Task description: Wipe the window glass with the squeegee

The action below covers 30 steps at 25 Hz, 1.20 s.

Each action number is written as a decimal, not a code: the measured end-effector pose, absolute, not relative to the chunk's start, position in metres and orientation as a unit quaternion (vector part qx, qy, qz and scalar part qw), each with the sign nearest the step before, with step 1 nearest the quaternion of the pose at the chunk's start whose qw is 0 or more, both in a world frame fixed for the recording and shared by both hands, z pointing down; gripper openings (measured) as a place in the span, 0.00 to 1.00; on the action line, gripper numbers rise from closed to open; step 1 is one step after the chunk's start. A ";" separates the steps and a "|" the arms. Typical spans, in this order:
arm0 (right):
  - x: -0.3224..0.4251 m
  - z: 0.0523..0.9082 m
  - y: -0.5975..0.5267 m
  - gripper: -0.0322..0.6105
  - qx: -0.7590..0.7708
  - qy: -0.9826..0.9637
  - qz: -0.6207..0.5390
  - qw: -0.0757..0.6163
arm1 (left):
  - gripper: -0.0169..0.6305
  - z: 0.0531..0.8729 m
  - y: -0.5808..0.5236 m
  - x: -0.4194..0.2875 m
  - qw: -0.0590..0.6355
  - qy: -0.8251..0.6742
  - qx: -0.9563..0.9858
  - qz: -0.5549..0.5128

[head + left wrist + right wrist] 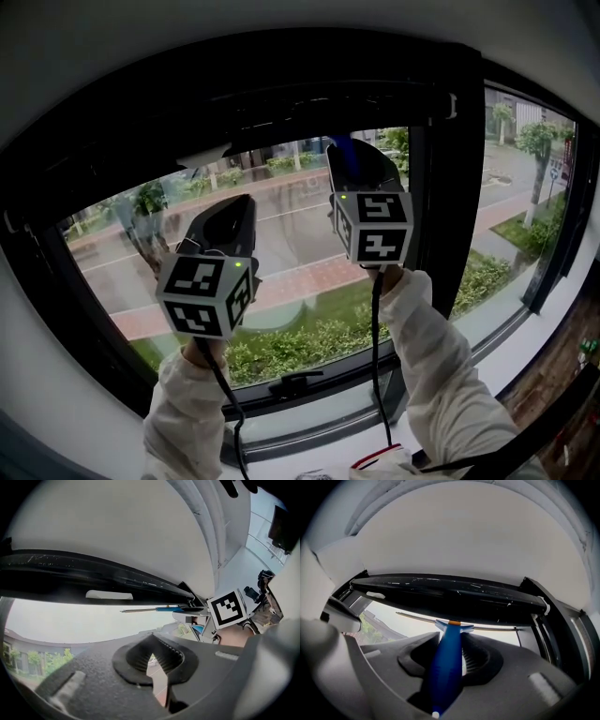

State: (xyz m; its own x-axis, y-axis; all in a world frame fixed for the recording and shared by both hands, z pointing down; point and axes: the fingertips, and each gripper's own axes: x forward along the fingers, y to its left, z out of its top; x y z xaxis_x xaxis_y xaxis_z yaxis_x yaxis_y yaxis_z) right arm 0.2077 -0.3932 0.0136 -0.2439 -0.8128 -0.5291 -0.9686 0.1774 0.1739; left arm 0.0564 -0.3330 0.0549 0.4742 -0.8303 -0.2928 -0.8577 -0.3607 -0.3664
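Fingers [474, 658] of the right gripper [452, 656] closed from both sides on the blue handle of the squeegee [445, 672], the handle upright between the ribbed pads and running up out of them. At the top of the handle an orange band, then the long thin blade, lying crosswise high on the window glass [405, 626], just under the top bar of the black window frame [450, 592]. Touching the glass or only very near to it: cannot tell. Fingers [174, 655] of the left gripper [152, 641] brought together at the tips, holding nothing, with only a narrow slit lower down between the pads and a piece of the street visible through it. From this left side, the same blade as a thin line under the frame, and the marker cube [227, 607] of the right gripper just beside its blue end. In the head view, both grippers raised side by side before the pane and apart from each other, the right one higher and nearer to the dark upright post [441, 187] of the frame, the left one lower. Behind each gripper a white sleeve [187, 412], and from each a black cable [376, 356] hanging down. At the bottom of the pane a dark window handle [295, 382]. Beyond the glass a road, a reddish pavement, a green hedge [309, 342] and trees. Above the frame a plain white surface [454, 536].
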 end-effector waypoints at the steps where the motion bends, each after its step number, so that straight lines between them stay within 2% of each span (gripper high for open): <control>1: 0.208 0.015 -0.393 0.28 -0.594 0.750 0.242 0.160 | 0.03 0.056 -0.333 0.056 0.239 0.512 -0.825 0.028; 30: 0.209 0.104 -0.386 0.28 -0.597 0.764 0.211 0.125 | 0.03 0.146 -0.340 0.065 0.167 0.487 -0.857 0.006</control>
State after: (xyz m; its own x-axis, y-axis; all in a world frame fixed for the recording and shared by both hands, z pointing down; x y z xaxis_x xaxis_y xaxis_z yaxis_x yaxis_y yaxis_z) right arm 0.2088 -0.3865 0.1044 -0.2550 -0.8593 -0.4433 -0.9650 0.1975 0.1723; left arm 0.0654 -0.3398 0.1455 0.5256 -0.8331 -0.1723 -0.8369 -0.4698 -0.2809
